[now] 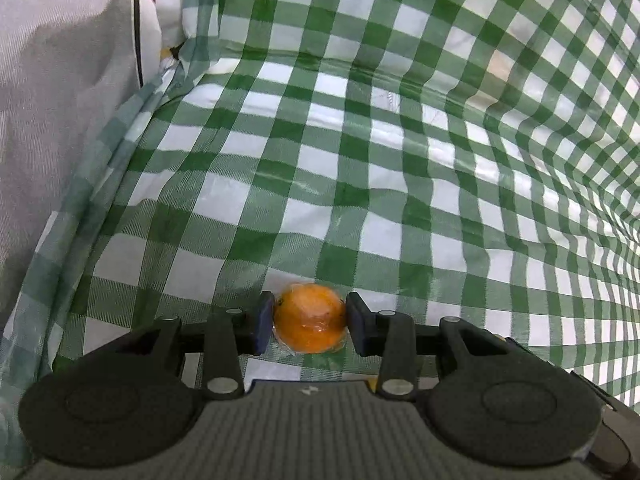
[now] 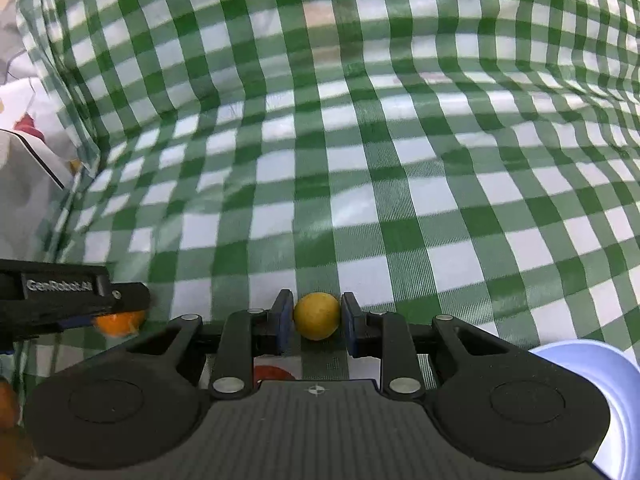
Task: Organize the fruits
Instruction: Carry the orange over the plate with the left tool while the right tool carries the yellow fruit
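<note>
My left gripper (image 1: 309, 322) is shut on an orange fruit (image 1: 310, 317) wrapped in clear film, held above the green-and-white checked cloth (image 1: 360, 152). My right gripper (image 2: 316, 318) is shut on a small yellow round fruit (image 2: 316, 315). In the right wrist view the left gripper's black finger (image 2: 72, 292) reaches in from the left with the orange fruit (image 2: 118, 322) under its tip. A red-orange fruit (image 2: 270, 372) shows partly below the right gripper's jaws, mostly hidden.
A pale blue bowl (image 2: 608, 384) sits at the right gripper's lower right. More orange fruit (image 2: 8, 400) shows at the lower left edge. A grey fabric mass (image 1: 60, 100) and a patterned white cloth (image 2: 24, 128) border the checked cloth on the left.
</note>
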`<state>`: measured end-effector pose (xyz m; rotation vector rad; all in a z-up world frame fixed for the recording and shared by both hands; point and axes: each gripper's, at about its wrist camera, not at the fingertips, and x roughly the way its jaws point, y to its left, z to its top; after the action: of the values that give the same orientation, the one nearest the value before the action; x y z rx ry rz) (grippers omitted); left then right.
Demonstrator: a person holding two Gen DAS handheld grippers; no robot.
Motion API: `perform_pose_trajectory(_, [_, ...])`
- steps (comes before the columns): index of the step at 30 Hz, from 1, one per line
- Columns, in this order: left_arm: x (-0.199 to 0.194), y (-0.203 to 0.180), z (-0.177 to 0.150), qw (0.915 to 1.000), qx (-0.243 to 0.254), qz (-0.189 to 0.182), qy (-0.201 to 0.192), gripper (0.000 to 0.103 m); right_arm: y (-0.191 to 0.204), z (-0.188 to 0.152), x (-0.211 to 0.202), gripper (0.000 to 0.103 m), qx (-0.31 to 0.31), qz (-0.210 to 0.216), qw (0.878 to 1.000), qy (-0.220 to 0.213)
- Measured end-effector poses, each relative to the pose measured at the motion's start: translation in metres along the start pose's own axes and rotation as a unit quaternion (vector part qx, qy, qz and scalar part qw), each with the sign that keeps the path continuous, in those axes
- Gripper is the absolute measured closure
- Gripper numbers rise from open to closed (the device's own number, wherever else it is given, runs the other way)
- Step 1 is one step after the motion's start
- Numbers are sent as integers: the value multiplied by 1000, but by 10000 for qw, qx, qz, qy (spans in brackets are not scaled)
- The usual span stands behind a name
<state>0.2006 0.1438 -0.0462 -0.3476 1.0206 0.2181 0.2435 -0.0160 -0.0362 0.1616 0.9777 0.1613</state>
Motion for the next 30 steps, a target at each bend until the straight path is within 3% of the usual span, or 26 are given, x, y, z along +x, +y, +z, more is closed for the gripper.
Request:
perform_pose_trajectory(16, [-34, -19, -6, 9983, 529, -61, -215, 60, -12, 13, -64, 76, -161, 192, 9988, -412])
perform_pose_trajectory(30, [-56, -67, -40, 9877, 1489, -401, -259, 60, -73, 7, -113, 76, -501, 77, 9973, -538])
